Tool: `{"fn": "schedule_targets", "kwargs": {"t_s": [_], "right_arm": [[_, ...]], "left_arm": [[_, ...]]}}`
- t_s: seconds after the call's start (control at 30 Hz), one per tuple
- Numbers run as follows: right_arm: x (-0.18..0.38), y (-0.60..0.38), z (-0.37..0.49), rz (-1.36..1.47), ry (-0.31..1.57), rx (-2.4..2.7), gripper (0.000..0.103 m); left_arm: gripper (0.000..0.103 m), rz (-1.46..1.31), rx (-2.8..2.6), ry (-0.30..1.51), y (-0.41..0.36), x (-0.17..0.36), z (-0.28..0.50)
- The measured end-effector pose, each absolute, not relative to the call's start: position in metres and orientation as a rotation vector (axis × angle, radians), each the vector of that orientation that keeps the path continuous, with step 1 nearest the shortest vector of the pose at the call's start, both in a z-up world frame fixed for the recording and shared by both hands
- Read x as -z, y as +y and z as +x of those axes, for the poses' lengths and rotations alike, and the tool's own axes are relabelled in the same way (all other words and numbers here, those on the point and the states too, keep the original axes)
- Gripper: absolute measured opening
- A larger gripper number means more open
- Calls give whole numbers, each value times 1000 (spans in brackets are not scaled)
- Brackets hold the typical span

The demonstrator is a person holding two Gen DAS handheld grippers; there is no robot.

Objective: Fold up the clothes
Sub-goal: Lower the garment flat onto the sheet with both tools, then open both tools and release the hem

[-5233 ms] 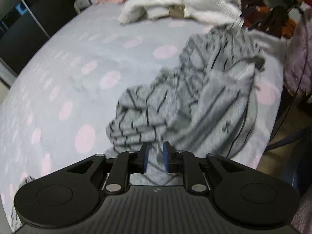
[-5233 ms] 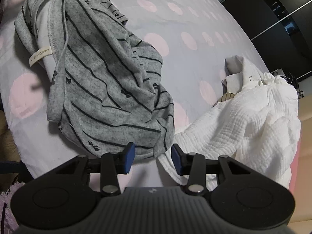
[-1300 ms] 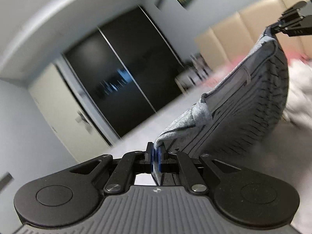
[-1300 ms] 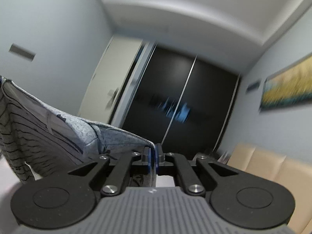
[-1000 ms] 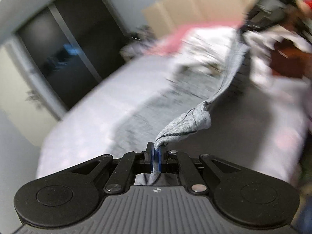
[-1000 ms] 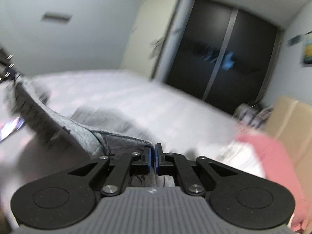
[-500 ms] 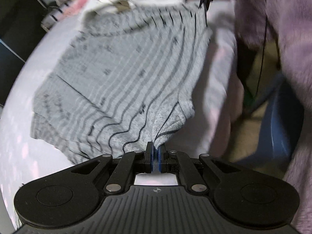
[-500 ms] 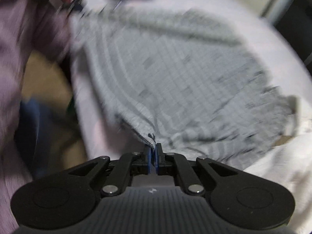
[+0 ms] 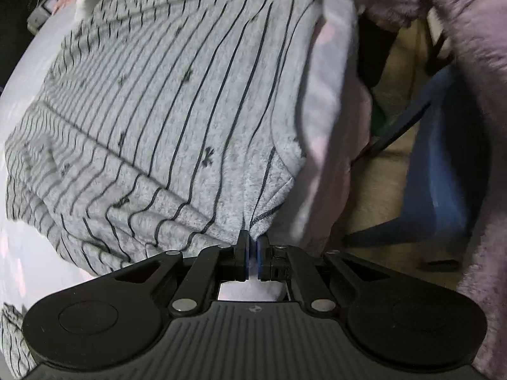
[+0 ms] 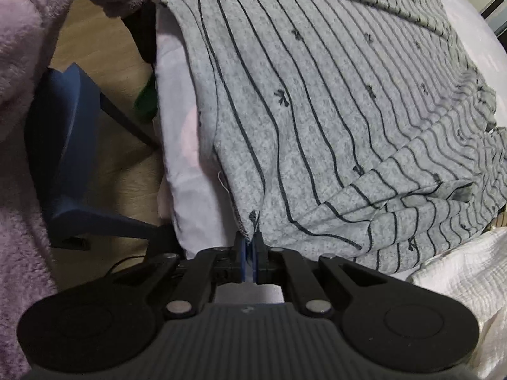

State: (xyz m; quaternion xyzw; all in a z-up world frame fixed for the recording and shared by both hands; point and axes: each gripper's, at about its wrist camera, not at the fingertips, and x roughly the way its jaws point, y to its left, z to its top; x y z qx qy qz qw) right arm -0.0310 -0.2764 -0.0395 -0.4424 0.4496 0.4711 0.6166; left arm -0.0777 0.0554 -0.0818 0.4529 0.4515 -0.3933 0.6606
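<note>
A grey shirt with thin dark stripes (image 9: 177, 101) lies spread flat on the bed, its hem along the near edge of the mattress. My left gripper (image 9: 252, 250) is shut on one hem corner, low over the bed edge. In the right wrist view the same striped shirt (image 10: 332, 104) stretches away, with a sleeve folded across at the right. My right gripper (image 10: 249, 253) is shut on the other hem corner. Both grippers point steeply down.
The bed sheet (image 10: 196, 196) is pale with pink dots and drops off beside the hem. A blue chair (image 9: 443, 164) (image 10: 60, 145) stands on the wooden floor next to the bed. A white crinkled cloth (image 10: 459, 272) lies by the shirt. A person's fuzzy lilac sleeve (image 9: 475, 25) hangs close.
Both grippers came down from holding the shirt up in the air and tipped downward. The shirt has gone from hanging between them to lying spread on the bed.
</note>
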Motion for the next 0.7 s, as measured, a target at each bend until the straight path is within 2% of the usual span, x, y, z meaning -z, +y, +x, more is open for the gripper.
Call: {"fn": "schedule_targets", "kwargs": {"t_s": [0.23, 0.3, 0.33, 0.37, 0.43, 0.57, 0.7], "right_arm": [[53, -274, -23, -1019, 1064, -1062, 8], [49, -276, -22, -1007, 1061, -1065, 10], [46, -278, -22, -999, 1061, -1072, 16], [43, -279, -22, -987, 1067, -1081, 31], [33, -281, -22, -970, 1063, -1096, 49], [4, -290, -19, -919, 1000, -1090, 50], [-27, -302, -2, -814, 919, -1005, 53]], "left_arm": [[3, 1023, 851, 1048, 48, 95, -67], [10, 1019, 856, 1037, 50, 90, -67], [19, 1003, 869, 1038, 51, 87, -67], [29, 978, 882, 1034, 52, 82, -67], [41, 933, 891, 994, 56, 68, -66], [48, 766, 876, 936, 72, 31, -55], [49, 608, 792, 914, 91, 1, -33]]}}
